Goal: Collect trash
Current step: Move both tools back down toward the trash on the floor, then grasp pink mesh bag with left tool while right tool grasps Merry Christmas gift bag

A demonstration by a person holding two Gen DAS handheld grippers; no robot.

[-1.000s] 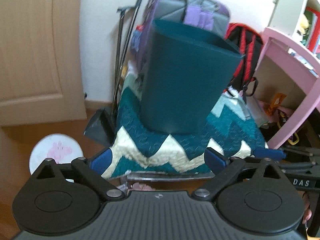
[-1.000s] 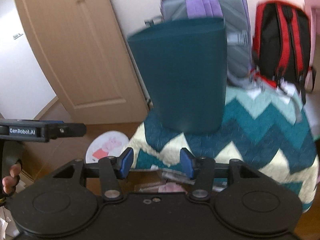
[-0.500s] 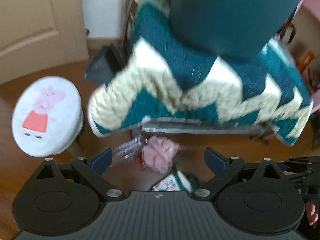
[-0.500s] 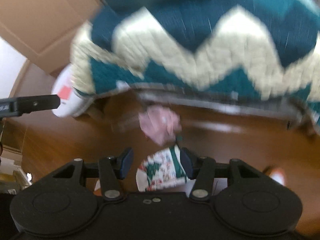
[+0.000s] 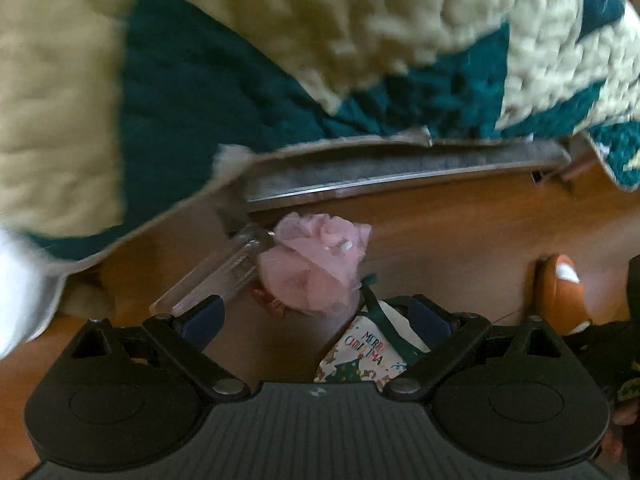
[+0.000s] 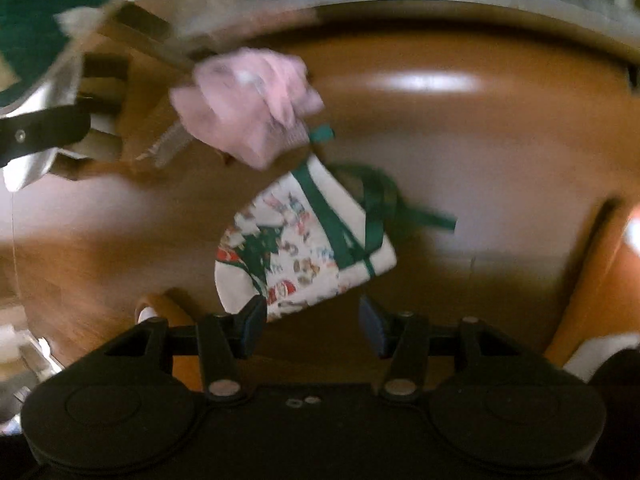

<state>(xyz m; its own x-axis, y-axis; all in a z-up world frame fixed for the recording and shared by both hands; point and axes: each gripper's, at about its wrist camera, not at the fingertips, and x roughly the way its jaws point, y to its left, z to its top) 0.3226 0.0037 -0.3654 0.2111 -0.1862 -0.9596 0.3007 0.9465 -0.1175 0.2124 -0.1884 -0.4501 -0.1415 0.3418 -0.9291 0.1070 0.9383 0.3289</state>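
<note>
Trash lies on the wooden floor under the blanket-covered seat. A crumpled pink mesh piece [image 5: 320, 264] lies just ahead of my left gripper [image 5: 316, 316], which is open and empty. A clear plastic wrapper [image 5: 224, 276] lies to its left. A white Christmas-print wrapper with green ribbon [image 5: 368, 352] sits by the left gripper's right finger. In the right wrist view the Christmas wrapper [image 6: 304, 244] lies just ahead of my open, empty right gripper [image 6: 314, 320], with the pink piece [image 6: 248, 104] beyond it.
A teal and cream zigzag blanket [image 5: 240, 60] hangs over a metal frame edge [image 5: 400, 168] close above the trash. An orange slipper [image 5: 560, 288] is on the floor at the right. The left gripper's body [image 6: 40, 132] shows at the right view's left edge.
Both grippers have tilted down and dropped toward the floor. The teal bin and backpacks have left view; the trash under the seat is now close. The right gripper's fingers have spread slightly.
</note>
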